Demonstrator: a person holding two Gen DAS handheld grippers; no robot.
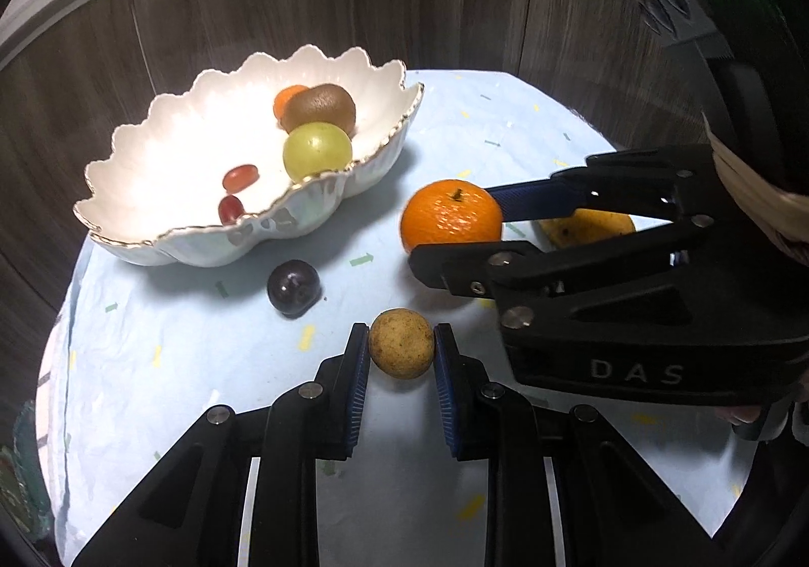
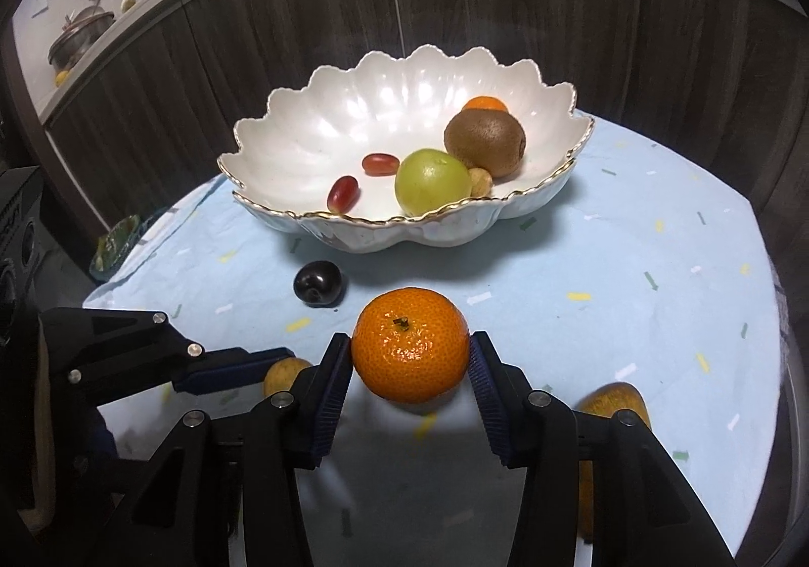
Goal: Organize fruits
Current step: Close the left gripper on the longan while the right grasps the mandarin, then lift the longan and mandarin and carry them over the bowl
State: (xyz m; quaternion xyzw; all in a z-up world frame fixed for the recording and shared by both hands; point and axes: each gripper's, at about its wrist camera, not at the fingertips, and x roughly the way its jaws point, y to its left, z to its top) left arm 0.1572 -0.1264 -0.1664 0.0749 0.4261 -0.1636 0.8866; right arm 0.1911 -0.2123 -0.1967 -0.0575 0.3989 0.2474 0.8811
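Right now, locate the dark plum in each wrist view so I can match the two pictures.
Left wrist view: the dark plum sits left of centre on the blue cloth, just in front of the bowl.
Right wrist view: the dark plum lies left of centre, between the bowl and the held orange.
Shared landmark: the white scalloped bowl, directly behind the plum in both.

1. A dark purple round plum (image 2: 318, 284) lay on the pale blue cloth (image 2: 581, 264) between the grippers and the scalloped white bowl (image 2: 404, 233).
2. Cloth right of the plum lay open.

Black gripper (image 1: 401, 355), blue ribbed pads (image 1: 360, 380)
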